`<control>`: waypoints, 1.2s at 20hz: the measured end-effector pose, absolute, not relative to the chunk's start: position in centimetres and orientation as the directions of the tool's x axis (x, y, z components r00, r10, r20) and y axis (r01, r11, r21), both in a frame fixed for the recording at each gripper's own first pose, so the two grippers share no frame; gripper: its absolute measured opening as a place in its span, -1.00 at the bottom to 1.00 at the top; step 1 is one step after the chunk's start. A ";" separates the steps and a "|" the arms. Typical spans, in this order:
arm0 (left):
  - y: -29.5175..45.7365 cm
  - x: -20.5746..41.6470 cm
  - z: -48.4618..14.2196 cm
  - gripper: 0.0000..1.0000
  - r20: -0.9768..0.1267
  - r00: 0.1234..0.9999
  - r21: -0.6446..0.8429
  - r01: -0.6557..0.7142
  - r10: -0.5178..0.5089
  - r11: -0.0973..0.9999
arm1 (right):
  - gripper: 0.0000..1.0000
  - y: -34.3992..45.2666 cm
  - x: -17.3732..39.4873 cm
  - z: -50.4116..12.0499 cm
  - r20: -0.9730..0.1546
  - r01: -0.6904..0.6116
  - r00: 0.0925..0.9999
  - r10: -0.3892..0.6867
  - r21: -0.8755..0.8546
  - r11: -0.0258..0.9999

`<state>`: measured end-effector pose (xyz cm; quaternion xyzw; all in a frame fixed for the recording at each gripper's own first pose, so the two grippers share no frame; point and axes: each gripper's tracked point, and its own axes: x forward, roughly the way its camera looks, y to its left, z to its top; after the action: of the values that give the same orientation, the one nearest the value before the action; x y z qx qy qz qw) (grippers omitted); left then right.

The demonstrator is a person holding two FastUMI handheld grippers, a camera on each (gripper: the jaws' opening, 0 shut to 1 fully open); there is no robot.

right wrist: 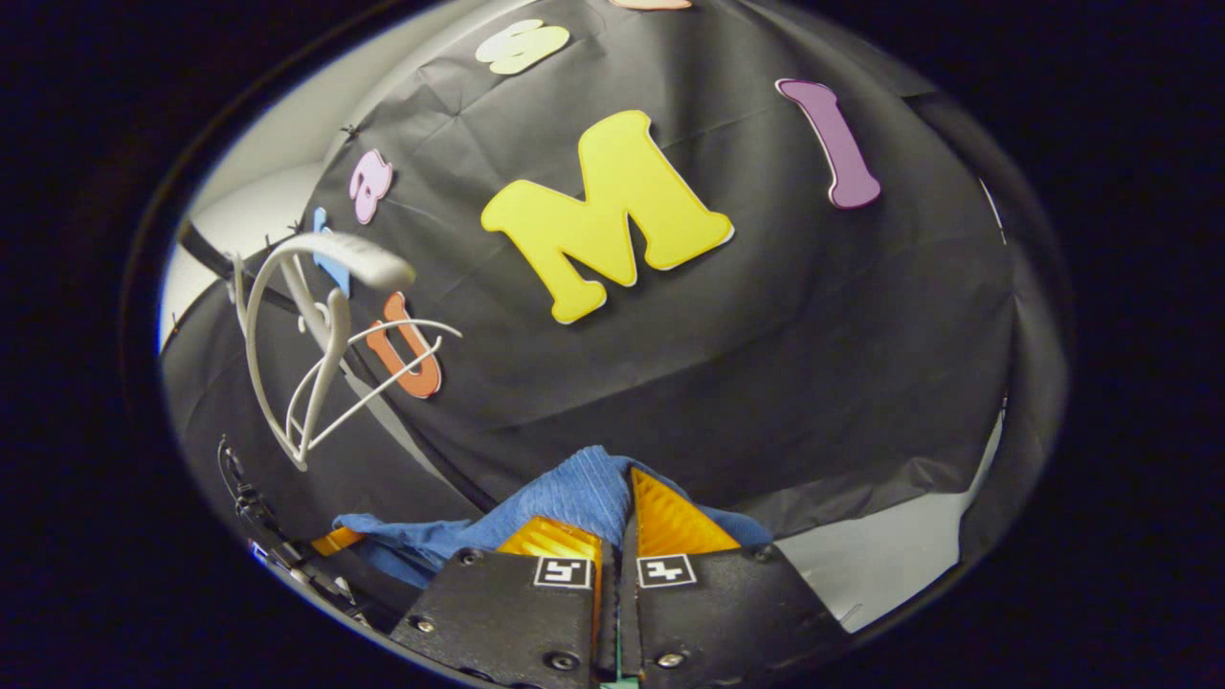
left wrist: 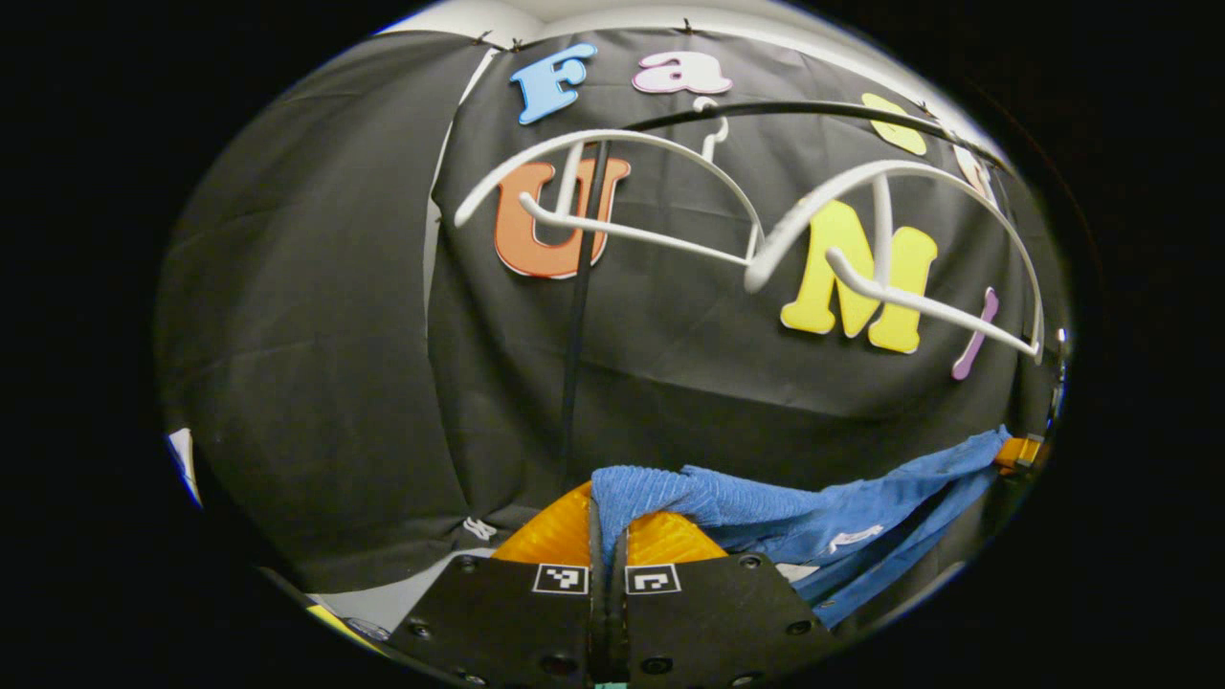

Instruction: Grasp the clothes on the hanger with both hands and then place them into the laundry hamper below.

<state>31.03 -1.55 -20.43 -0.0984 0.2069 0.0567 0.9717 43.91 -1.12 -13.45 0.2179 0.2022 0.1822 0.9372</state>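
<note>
We see the left gripper [left wrist: 607,536] clamped on one ribbed blue cloth [left wrist: 766,507], and the right gripper [right wrist: 617,522] pinching its other end; it sags between them. Two bare white hangers [left wrist: 612,206] hang on one black rail [left wrist: 823,110] above. The cloth's lower folds are cut off.

— Carrying everything?
— Black rail [left wrist: 813,103], curving across the top in front of the booth wall.
— Hung on it?
— Two white hangers side by side: left hanger [left wrist: 651,234], right hanger [left wrist: 919,301], near ends close together.
— Lower down?
— Pale floor [right wrist: 861,565], a strip under the wall's hem in the right gripper view.
</note>
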 end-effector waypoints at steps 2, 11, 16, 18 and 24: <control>-2.7 30.2 -21.0 -0.99 -0.430 0.902 -0.161 -0.127 0.046 0.979 | -0.91 0.1 42.4 -14.6 -0.315 -0.265 0.836 0.449 0.485 0.834; -12.7 26.6 -19.7 -0.99 -0.417 0.895 -0.152 0.106 -0.161 0.983 | -0.91 10.3 34.7 -16.1 -0.326 -0.433 0.734 0.595 0.449 0.781; -16.1 24.5 -20.4 -1.00 -0.399 0.890 -0.092 0.200 -0.220 0.975 | -0.91 14.4 31.3 -18.1 -0.329 -0.516 0.676 0.659 0.428 0.742; -16.5 23.5 -22.5 -1.00 -0.416 0.881 -0.094 0.208 -0.228 0.974 | -0.90 14.7 31.1 -20.3 -0.358 -0.509 0.664 0.656 0.426 0.748; -17.2 20.1 -32.9 -0.99 -0.520 0.821 -0.185 0.161 -0.236 0.969 | -0.91 13.1 28.2 -30.7 -0.525 -0.456 0.613 0.590 0.376 0.807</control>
<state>20.11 -17.22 -32.86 -0.0666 0.2807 -0.1043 0.9518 28.19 13.12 -30.72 0.1027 0.3282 0.2931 0.8921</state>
